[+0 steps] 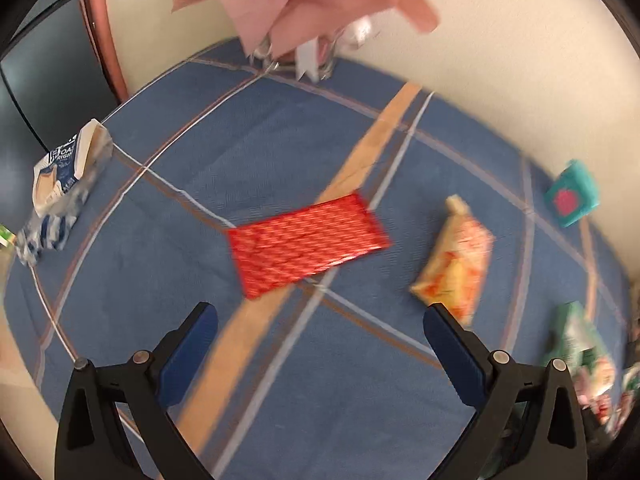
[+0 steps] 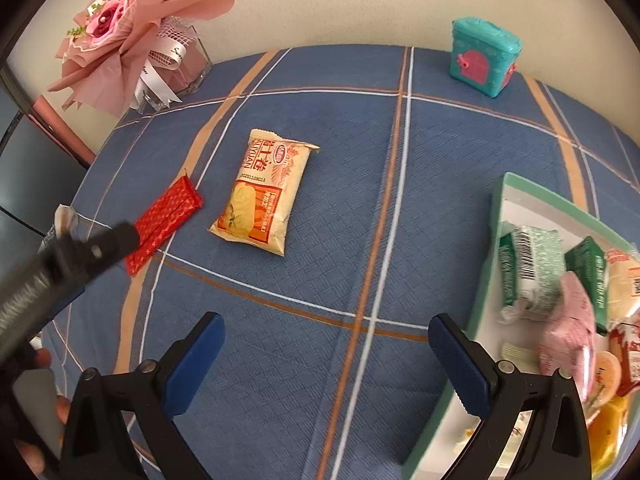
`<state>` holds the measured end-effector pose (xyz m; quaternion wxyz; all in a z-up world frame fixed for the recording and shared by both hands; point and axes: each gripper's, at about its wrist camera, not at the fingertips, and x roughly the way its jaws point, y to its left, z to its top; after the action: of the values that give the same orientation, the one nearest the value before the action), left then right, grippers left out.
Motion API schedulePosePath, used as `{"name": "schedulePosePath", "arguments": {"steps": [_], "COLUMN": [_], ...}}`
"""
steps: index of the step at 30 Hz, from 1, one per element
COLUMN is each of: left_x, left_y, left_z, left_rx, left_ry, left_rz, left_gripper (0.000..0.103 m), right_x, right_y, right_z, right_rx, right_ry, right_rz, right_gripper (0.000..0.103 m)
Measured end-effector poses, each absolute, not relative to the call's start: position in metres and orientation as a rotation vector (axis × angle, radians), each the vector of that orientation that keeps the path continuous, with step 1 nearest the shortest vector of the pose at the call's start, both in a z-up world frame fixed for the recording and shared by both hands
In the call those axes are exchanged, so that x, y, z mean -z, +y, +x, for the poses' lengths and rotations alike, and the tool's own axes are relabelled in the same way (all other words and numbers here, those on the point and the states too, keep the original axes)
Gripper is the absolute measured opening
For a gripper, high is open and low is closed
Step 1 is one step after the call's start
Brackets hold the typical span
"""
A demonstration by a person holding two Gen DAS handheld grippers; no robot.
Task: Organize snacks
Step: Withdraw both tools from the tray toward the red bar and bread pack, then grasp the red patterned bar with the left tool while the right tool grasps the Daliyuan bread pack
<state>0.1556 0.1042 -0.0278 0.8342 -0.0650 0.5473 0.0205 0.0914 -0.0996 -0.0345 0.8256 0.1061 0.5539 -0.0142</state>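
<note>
Both tools gape wide and empty – the left tool (image 1: 320, 324) hovers over the flat red patterned foil packet (image 1: 306, 243), the right tool (image 2: 326, 334) above the blue plaid surface (image 2: 340, 208). The yellow-orange snack pouch (image 2: 262, 196) lies just beside that packet – more snacks fill the green-rimmed white tray (image 2: 496, 216).

Home, plaid tablecloth (image 2: 320, 280), bouquet (image 2: 120, 28)

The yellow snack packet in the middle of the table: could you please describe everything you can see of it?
The yellow snack packet is a sealed, pillow-shaped pouch of glossy film, cream and yellow with orange-red print, Chinese characters and a picture of rolled pastry. It lies flat on the blue checked tablecloth, face up, its crimped top end toward the wall. It lies apart from the red packet beside it, and neither pair of tongs touches it.
</note>
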Motion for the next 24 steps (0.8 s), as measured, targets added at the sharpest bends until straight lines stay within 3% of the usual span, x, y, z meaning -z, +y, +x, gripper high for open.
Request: {"name": "schedulePosePath", "arguments": {"steps": [11,24], "left_x": [0.034,0.069], "left_y": [0.118,0.095], "left_z": [0.202,0.228], "left_rx": [0.129,0.268], "left_ry": [1.157,1.216], "left_rz": [0.064,0.272], "left_gripper": [0.102,0.095], "right_x": [0.039,0.051], "right_y": [-0.099,-0.068], "right_z": [0.149,0.208], "right_rx": [-0.003,0.015], "right_ry": [1.179,1.242], "right_rz": [0.304,0.239], "right_gripper": [0.102,0.083]}}
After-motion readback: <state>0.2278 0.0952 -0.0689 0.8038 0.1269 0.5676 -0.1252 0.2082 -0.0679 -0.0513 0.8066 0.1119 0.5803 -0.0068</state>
